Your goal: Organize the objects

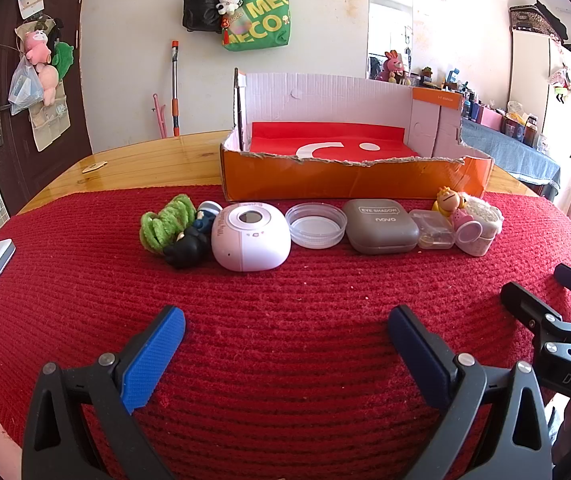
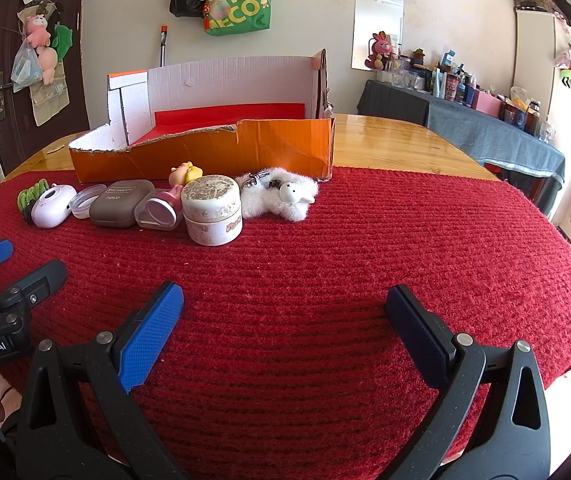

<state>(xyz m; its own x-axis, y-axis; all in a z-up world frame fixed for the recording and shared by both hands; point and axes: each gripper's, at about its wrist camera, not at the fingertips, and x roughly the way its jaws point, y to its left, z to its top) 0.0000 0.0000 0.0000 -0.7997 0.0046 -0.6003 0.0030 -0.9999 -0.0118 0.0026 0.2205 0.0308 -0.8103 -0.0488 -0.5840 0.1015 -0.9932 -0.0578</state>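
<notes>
My left gripper (image 1: 285,324) and right gripper (image 2: 283,304) gape empty above the red mat (image 1: 285,280), near the row of trinkets before the orange box (image 1: 349,180).

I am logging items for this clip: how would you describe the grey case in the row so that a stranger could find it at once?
Start at the torn orange cardboard box at the far edge of the red knitted mat. A row of small things lies in front of it. The grey case sits between a clear round lid and a small clear plastic box; it alone reads EYE SHADOW.
</notes>
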